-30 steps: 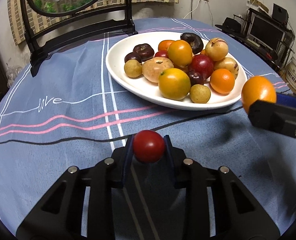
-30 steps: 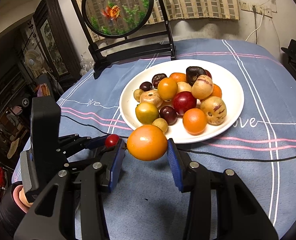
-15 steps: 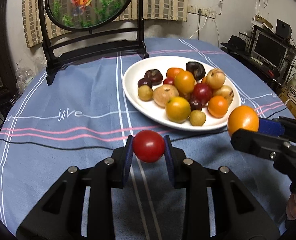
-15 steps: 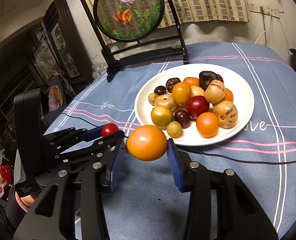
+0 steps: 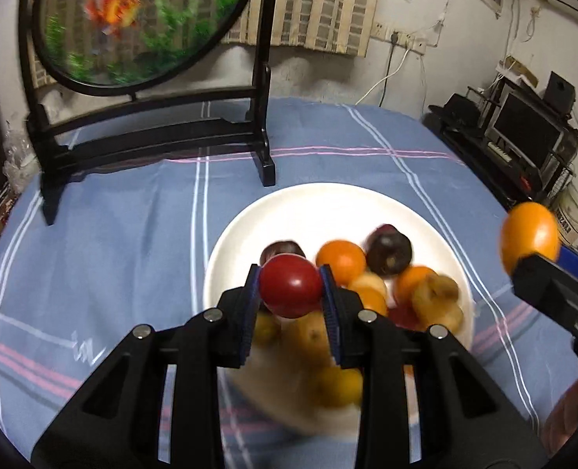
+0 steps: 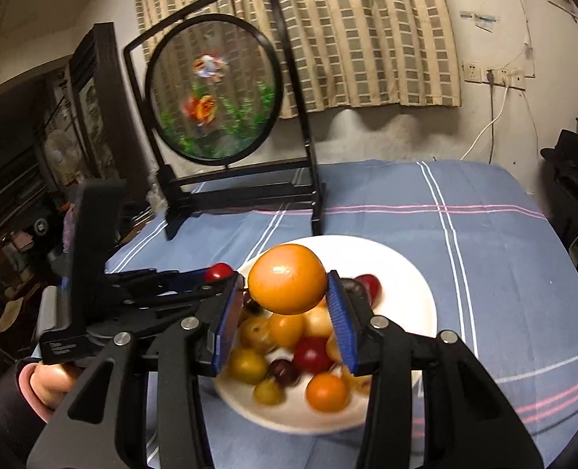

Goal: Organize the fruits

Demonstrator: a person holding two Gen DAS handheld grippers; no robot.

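Left tool (image 5: 291, 291) is clamped on a red fruit (image 5: 291, 287); right tool (image 6: 287, 297) is clamped on an orange fruit (image 6: 287, 279). Both are held above the white plate (image 6: 414, 273) piled with blurred fruit. A framed round goldfish screen (image 6: 213, 86) is stood behind the plate, near the surface (image 5: 105, 242) far edge. Bare blue cloth is seen left and right. A hand (image 6: 45, 385) is shown only in the right view.

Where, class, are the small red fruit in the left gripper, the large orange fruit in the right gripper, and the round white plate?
small red fruit (image 5: 291, 291), left wrist view, front face.
large orange fruit (image 6: 287, 278), right wrist view, middle.
round white plate (image 6: 414, 285), right wrist view, bare right rim.
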